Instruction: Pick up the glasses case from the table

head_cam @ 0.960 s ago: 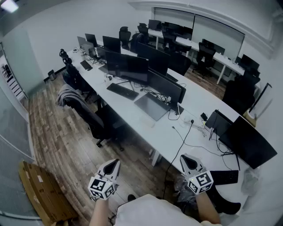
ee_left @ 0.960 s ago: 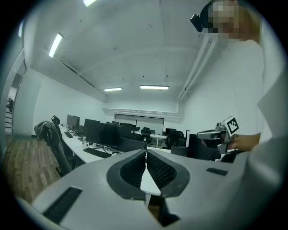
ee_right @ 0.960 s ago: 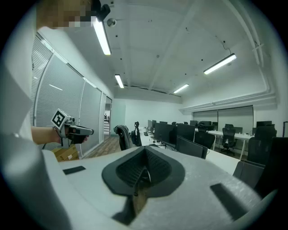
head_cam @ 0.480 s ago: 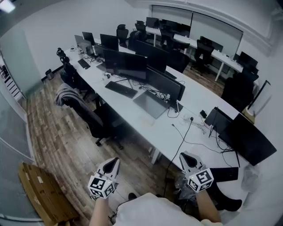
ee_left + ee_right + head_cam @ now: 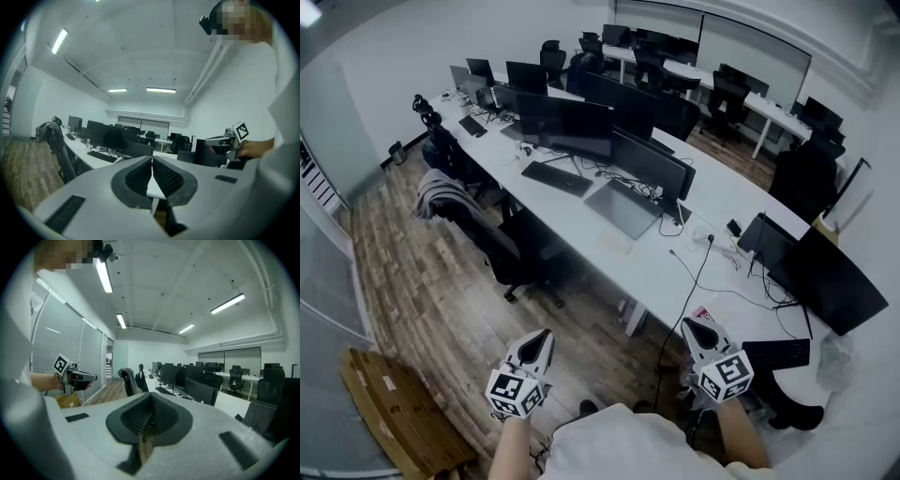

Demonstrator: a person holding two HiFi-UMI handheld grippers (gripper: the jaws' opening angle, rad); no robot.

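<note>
Left tongs [image 5: 544,336]: hovering over the wooden floor [image 5: 412,281], pads meeting, gripping nothing.
Bench [image 5: 661,272]: stretching ahead, carrying monitors [image 5: 572,127] and a keyboard [image 5: 557,178].
Glasses case: proving too small to single out among the bench clutter.
Right tongs [image 5: 687,324]: hanging by the bench's near edge, pressing fully together, empty.
</note>
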